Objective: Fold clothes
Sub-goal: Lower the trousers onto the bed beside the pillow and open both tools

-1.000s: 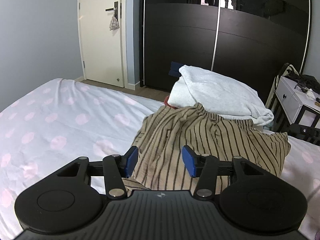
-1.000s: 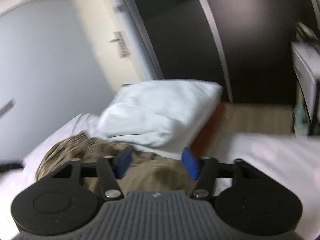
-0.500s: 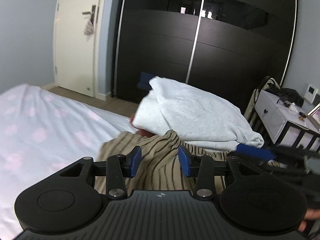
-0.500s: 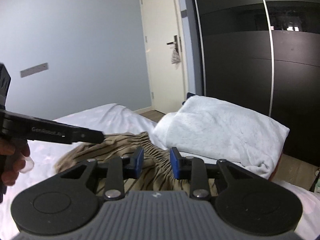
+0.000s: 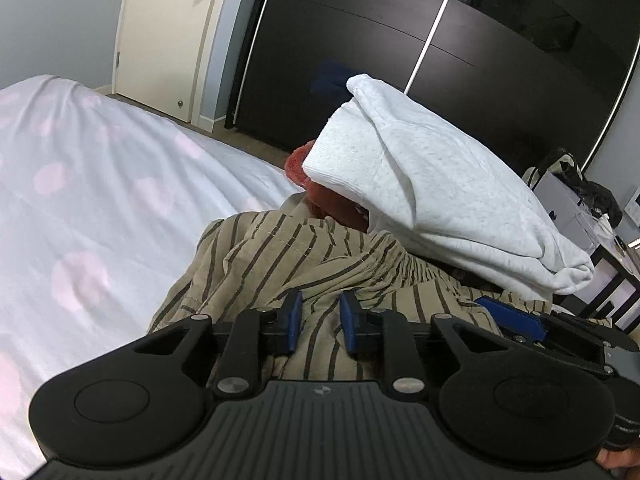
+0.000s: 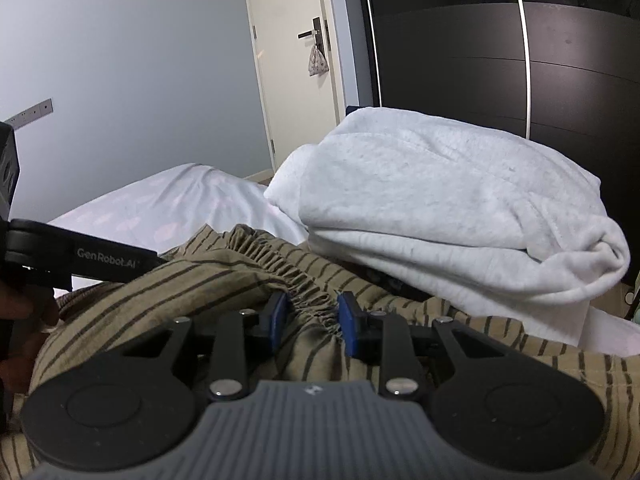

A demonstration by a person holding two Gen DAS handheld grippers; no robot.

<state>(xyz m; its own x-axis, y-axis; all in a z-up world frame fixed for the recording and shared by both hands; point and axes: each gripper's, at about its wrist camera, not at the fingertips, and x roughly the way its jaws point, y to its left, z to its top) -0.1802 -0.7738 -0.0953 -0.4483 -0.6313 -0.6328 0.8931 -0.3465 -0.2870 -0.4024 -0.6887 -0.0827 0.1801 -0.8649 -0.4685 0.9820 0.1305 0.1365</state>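
A tan garment with dark stripes [image 5: 256, 256] lies crumpled on the bed, its gathered elastic waistband [image 6: 308, 300] toward me. My left gripper [image 5: 320, 316] is down on the cloth. Its jaws are closing, with a fold of striped fabric between the blue pads [image 5: 294, 316]; I see no firm pinch. My right gripper [image 6: 312, 316] is shut on the bunched waistband. Each gripper also shows in the other's view: the right gripper's body [image 5: 516, 316] low on the right, the left gripper's arm [image 6: 100, 260] on the left.
A folded white sweatshirt [image 5: 432, 192] lies on a red cloth [image 5: 320, 196] just behind the striped garment. The white sheet with pink dots [image 5: 100, 200] spreads to the left. A dark wardrobe [image 5: 400, 40], a door [image 6: 288, 80] and a cluttered side table [image 5: 568, 208] stand beyond the bed.
Both grippers came down and forward onto the striped garment, side by side. Their jaws narrowed, and the right one took hold of the waistband.
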